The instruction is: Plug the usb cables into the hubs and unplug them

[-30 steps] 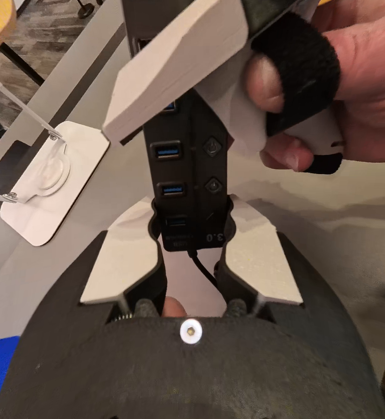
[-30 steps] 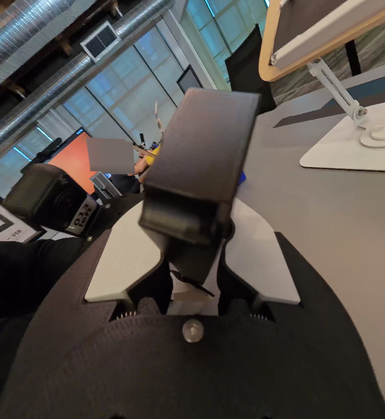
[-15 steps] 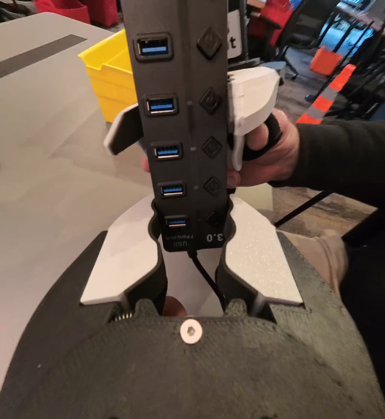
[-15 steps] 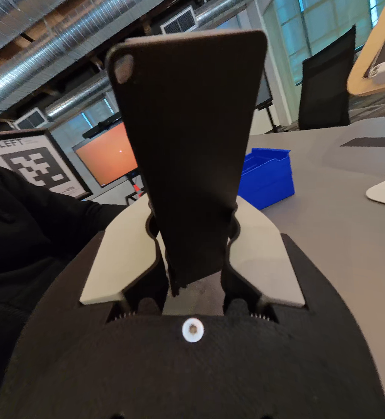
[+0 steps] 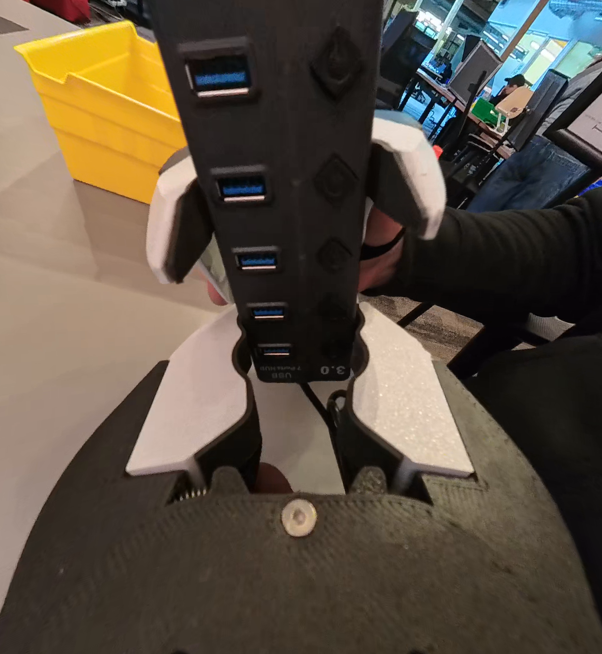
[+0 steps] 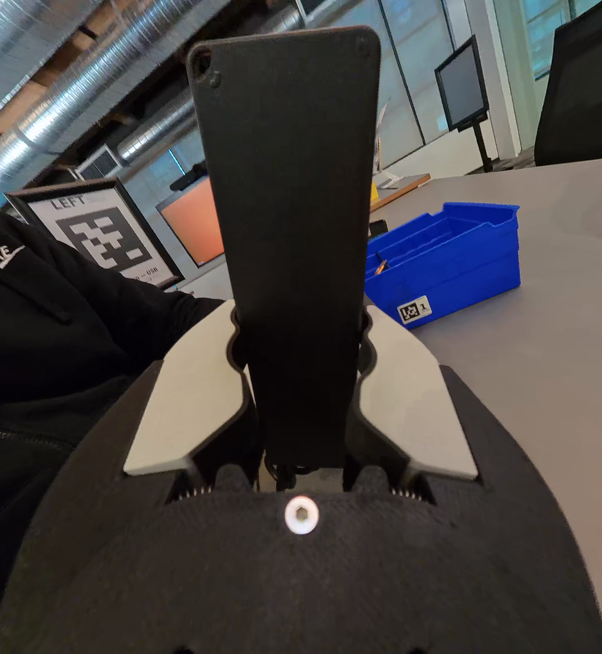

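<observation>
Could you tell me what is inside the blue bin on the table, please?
In the right wrist view, the blue bin shows a thin dark cable end with an orange tip against its near-left inner wall. The rest of its floor is hidden by the bin's own front wall and the black hub.

— Where's the left hand-held gripper (image 5: pixel 299 350)?
— Lower centre of its view, jaws clamped on something black.
— And the right hand-held gripper (image 6: pixel 301 339)?
— Likewise clamped; its hand (image 5: pixel 381 262), mid-frame right, seems to squeeze the grip.
</observation>
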### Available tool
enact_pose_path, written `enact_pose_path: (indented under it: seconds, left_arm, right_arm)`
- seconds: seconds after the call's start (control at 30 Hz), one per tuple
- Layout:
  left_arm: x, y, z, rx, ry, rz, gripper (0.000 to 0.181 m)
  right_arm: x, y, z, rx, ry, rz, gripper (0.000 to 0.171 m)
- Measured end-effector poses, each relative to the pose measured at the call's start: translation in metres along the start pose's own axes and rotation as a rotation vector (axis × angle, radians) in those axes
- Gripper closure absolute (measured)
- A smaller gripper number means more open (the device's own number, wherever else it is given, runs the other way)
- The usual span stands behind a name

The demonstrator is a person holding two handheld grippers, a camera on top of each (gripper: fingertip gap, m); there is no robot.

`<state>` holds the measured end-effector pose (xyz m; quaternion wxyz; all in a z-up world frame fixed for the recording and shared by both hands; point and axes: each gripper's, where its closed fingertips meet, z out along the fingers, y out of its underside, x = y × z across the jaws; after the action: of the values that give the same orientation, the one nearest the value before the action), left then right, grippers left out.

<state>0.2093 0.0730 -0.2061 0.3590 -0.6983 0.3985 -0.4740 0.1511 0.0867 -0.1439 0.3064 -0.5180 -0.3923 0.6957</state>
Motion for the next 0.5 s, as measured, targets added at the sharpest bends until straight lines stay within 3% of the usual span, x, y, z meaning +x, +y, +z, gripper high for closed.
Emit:
enact_pose_path:
  seconds: [0.3,0.37,0.5]
  left_arm:
    - [-0.0059,-0.0003,0.0019,-0.009,-0.063,0.018,0.127]
    - [-0.0099,0.0015,0.0016,-0.032,-0.103,0.045,0.127]
    - [-0.0066,0.0056,0.0046,-0.032,-0.074,0.016,0.127]
  right_arm:
    - [0.0038,-0.0013,-0.0009,0.014,0.023,-0.002,0.111]
    - [0.0042,0.0020,0.0007,-0.014,0.037,-0.008,0.100]
    - [0.0047,0.0083,0.0029,-0.060,0.046,-0.026,0.107]
